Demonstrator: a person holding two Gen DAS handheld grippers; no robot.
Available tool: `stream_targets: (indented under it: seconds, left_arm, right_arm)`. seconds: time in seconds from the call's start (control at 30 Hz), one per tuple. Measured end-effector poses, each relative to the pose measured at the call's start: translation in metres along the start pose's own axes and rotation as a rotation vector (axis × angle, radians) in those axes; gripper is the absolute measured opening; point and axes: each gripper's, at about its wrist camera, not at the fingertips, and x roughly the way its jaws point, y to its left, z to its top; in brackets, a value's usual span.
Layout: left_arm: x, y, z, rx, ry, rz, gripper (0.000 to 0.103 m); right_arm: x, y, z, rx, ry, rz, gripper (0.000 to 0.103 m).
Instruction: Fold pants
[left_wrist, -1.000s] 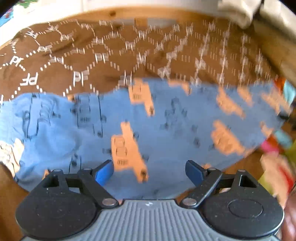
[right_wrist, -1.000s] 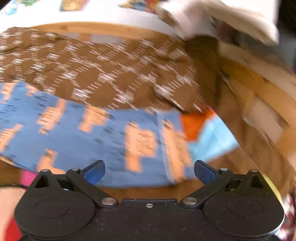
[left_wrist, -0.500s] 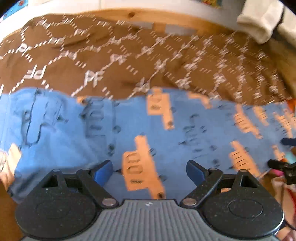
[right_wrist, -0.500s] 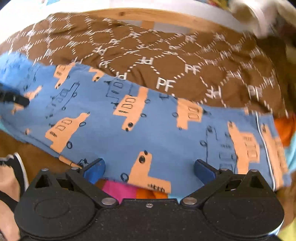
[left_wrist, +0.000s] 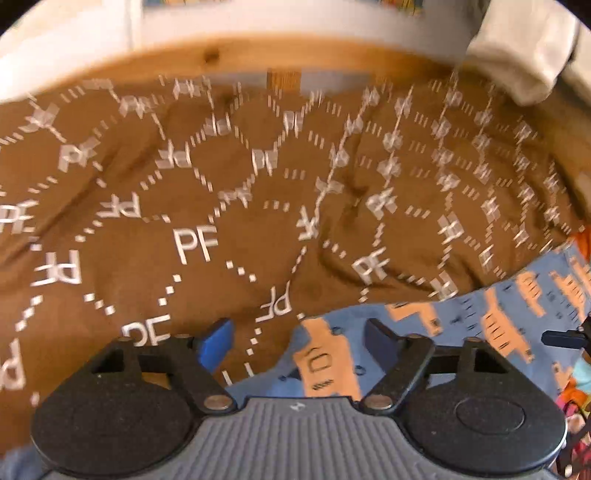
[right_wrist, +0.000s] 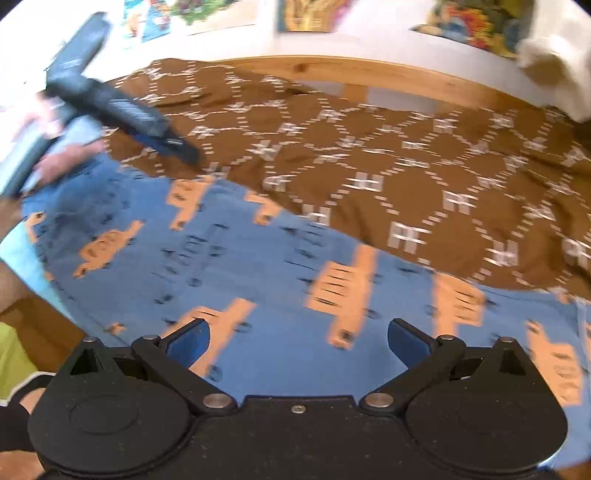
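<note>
Blue pants with orange truck prints (right_wrist: 258, 266) lie flat across a brown patterned blanket (right_wrist: 406, 155). In the left wrist view only their left end (left_wrist: 461, 332) shows, at lower right. My left gripper (left_wrist: 299, 336) is open and empty, over the pants' end and the blanket (left_wrist: 221, 221). My right gripper (right_wrist: 299, 336) is open and empty, just above the pants' near edge. The left gripper (right_wrist: 110, 107) also shows at upper left in the right wrist view, held by a hand.
A wooden bed frame (right_wrist: 369, 74) and white wall (left_wrist: 295, 26) run behind the blanket. A white cloth (left_wrist: 517, 55) hangs at the upper right. Colourful clothes (left_wrist: 576, 398) lie at the right edge, a yellow-green item (right_wrist: 11, 362) at lower left.
My left gripper has swung left, off the pants' middle to their end. My right gripper has moved left along the pants. Both stay open.
</note>
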Motion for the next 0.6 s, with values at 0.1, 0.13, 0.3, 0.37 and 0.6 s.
stream_targets:
  seconds: [0.1, 0.13, 0.3, 0.37, 0.6]
  left_arm:
    - [0.029, 0.007, 0.009, -0.026, 0.144, -0.038, 0.056]
    - [0.034, 0.008, 0.011, -0.035, 0.164, -0.046, 0.053]
    - [0.032, -0.004, 0.02, 0.005, 0.149, -0.002, 0.008]
    - [0.026, -0.016, 0.021, 0.07, 0.112, 0.039, 0.008]
    - [0.024, -0.02, 0.017, 0.095, 0.057, 0.107, 0.006]
  right_arm:
    - [0.009, 0.011, 0.004, -0.026, -0.008, 0.051, 0.102]
    - [0.011, 0.014, 0.006, -0.036, -0.012, 0.066, 0.102]
    - [0.018, 0.026, 0.007, -0.07, -0.018, 0.105, 0.102]
    - [0.019, 0.028, 0.005, -0.073, -0.015, 0.11, 0.102]
    - [0.027, 0.03, -0.008, -0.058, 0.04, 0.09, 0.102]
